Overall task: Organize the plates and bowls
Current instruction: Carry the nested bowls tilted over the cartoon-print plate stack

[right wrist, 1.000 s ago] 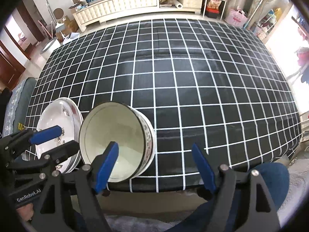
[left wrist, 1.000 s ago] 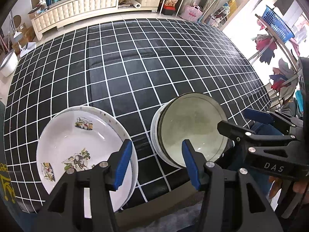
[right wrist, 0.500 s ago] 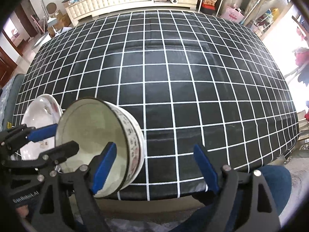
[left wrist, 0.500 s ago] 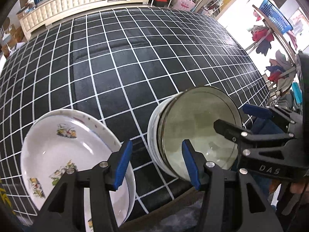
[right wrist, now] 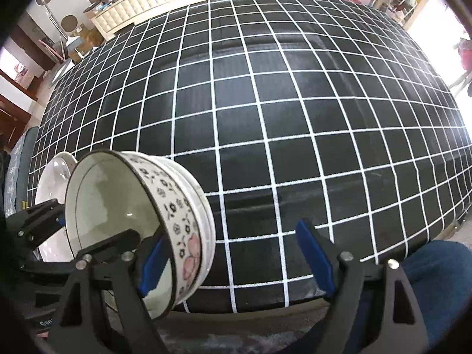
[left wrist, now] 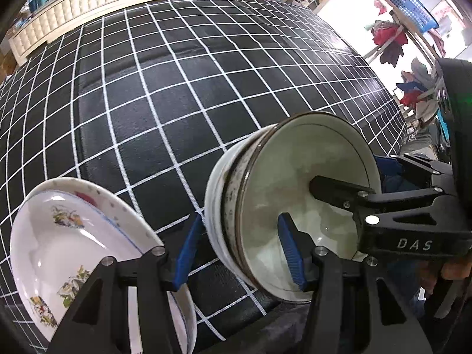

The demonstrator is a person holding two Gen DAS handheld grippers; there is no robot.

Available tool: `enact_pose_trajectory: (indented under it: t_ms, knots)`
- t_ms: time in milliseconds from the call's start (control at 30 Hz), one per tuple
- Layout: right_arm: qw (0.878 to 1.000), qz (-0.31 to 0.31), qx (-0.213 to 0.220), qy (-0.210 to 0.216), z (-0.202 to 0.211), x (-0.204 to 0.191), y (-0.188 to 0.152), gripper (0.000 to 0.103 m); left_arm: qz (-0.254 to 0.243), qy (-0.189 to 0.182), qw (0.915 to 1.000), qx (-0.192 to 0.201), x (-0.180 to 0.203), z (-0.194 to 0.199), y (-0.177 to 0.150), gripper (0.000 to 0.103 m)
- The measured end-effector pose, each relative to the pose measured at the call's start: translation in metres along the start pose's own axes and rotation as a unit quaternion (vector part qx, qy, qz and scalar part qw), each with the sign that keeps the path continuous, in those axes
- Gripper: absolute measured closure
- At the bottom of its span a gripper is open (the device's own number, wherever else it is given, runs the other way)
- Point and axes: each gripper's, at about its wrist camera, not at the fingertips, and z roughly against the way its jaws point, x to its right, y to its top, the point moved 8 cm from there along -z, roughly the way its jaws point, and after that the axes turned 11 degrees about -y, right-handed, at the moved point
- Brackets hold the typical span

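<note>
The stacked bowls (left wrist: 292, 215) sat at the lower centre-right of the left wrist view, near the front edge of the black checked surface (left wrist: 183, 94), tipped so their mouth faced the cameras. The left gripper (left wrist: 239, 247) stood spread around the near rim with one blue pad inside the bowl and the other outside, not yet pinching as far as could be seen. The right gripper (right wrist: 236, 256) was likewise wide open, its left pad just inside the rim at the lower left of the right wrist view, the flowered outer wall beside it. The plates (left wrist: 76, 250) lay at the lower left, just beside the bowls. To do this step well, one set of jaws should probably close squarely on the rim before any lift, keeping the stack level so the inner bowl would not slide out.
</note>
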Motion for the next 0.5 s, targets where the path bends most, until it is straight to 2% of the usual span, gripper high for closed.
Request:
enact_pose_trajectory:
  t_ms: [233, 300, 367, 467, 500]
  knots:
    - [0.999, -0.019, -0.017, 0.043, -0.006, 0.0, -0.004, 0.023, 0.0, -0.019, 0.9998, -0.011, 0.002, -0.013, 0.003, 0.052]
    - [0.998, -0.017, -0.022, 0.059, -0.007, -0.001, -0.004, 0.028, -0.001, -0.021, 0.9997, -0.013, 0.001, -0.015, 0.003, 0.052]
    - [0.996, -0.015, -0.03, 0.08, -0.007, -0.006, -0.006, 0.04, -0.002, -0.021, 0.9997, -0.014, 0.0, -0.012, 0.002, 0.052]
    - [0.995, -0.011, -0.043, 0.087, -0.01, -0.01, -0.007, 0.05, -0.01, -0.012, 0.9997, -0.017, 0.0, -0.01, 0.002, 0.052]
    - [0.995, -0.015, -0.046, 0.093, -0.011, -0.013, -0.008, 0.05, -0.015, -0.006, 0.9997, -0.019, 0.001, -0.01, 0.001, 0.052]
